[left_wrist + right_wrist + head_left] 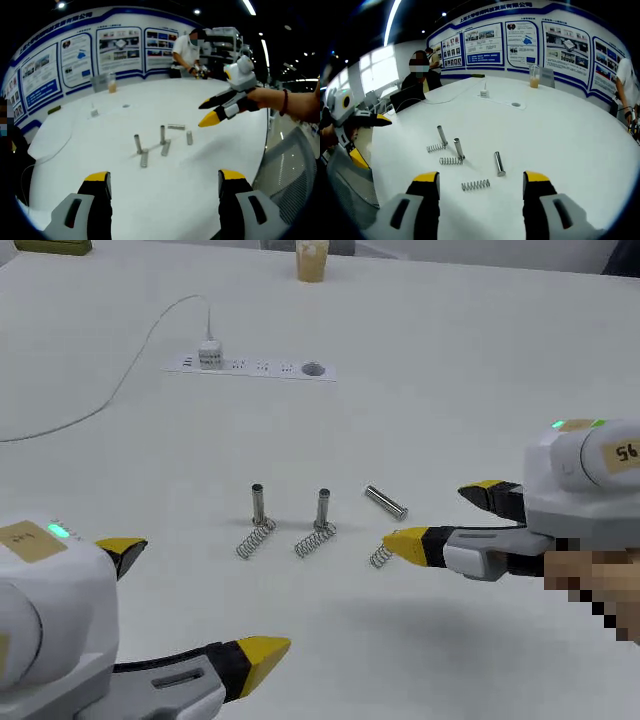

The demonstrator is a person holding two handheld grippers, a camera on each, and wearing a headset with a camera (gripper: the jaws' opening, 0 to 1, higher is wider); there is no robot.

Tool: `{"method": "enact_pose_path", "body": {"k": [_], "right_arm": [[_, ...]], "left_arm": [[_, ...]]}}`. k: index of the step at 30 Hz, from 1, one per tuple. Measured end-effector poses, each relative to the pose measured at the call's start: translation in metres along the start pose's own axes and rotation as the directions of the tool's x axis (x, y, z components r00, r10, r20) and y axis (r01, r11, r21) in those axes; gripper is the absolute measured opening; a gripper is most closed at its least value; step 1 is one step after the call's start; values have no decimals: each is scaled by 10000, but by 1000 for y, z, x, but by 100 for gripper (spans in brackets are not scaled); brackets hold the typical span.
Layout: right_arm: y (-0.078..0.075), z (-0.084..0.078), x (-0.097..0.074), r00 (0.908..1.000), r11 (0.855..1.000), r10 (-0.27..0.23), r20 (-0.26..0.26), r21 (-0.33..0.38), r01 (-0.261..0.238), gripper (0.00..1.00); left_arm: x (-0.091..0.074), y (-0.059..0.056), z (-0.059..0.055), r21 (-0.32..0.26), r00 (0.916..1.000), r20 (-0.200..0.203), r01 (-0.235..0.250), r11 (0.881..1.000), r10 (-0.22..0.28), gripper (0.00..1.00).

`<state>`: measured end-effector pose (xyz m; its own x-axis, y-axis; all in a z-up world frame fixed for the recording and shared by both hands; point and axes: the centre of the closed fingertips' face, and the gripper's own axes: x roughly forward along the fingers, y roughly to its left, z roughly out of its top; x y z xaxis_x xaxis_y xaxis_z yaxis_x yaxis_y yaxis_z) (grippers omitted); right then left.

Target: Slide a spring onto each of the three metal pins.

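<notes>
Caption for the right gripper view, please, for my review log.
Open right claw faces three loose springs, two upright pins and one lying pin on the white table.

This looks like an office showroom or demonstration lab. A large white worktop with a rounded end takes up the middle, and blue-bordered display boards of printed photos and text line the curved wall. Strip lights sit in a dark ceiling. A power strip with a plugged-in cable, a cup of drink, a mesh chair and a seated person suit a shared workplace.
</notes>
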<state>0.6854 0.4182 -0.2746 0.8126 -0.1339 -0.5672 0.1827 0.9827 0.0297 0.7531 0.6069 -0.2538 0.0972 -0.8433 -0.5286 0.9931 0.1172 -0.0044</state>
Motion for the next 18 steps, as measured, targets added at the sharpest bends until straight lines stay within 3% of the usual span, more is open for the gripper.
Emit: {"method": "enact_pose_path", "body": {"k": [18], "right_arm": [[-19,3,35,9999,9999,100,-27,141,-100,50]], "left_arm": [[7,-2,-2,-92,9998,44,209,9997,-209,89]]}}
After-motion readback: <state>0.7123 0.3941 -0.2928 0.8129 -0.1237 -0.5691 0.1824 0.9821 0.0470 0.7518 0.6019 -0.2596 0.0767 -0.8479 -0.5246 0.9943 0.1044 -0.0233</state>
